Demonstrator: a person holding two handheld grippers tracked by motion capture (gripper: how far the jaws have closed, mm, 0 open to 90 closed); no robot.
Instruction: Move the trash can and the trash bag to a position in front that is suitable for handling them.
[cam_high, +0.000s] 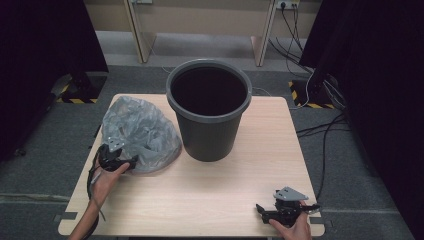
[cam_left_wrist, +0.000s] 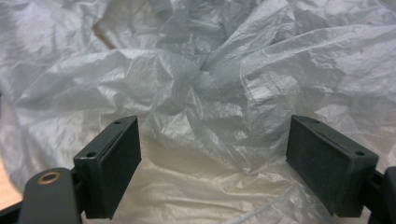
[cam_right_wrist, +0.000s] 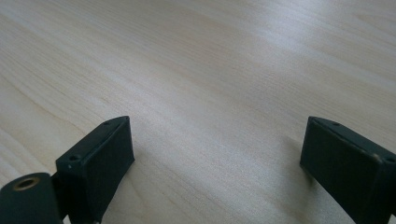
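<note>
A crumpled translucent grey plastic bag (cam_high: 140, 132) lies on the left half of the wooden table (cam_high: 210, 185), just left of a dark grey bucket (cam_high: 208, 107) that stands upright and looks empty. My left gripper (cam_high: 120, 159) sits at the bag's near edge, jaws open. In the left gripper view the bag (cam_left_wrist: 201, 84) spreads between and beyond the open jaws of my left gripper (cam_left_wrist: 212, 165); nothing is pinched. My right gripper (cam_high: 265, 214) rests near the table's front right corner, open, and my right gripper (cam_right_wrist: 217, 172) faces bare wood (cam_right_wrist: 196, 70).
The table stands on grey carpet. Black cables (cam_high: 325, 130) run on the floor at the right. Black curtains hang at both sides, with yellow-black striped stand bases (cam_high: 77, 100) near them. Wooden furniture legs (cam_high: 140, 35) stand behind the table.
</note>
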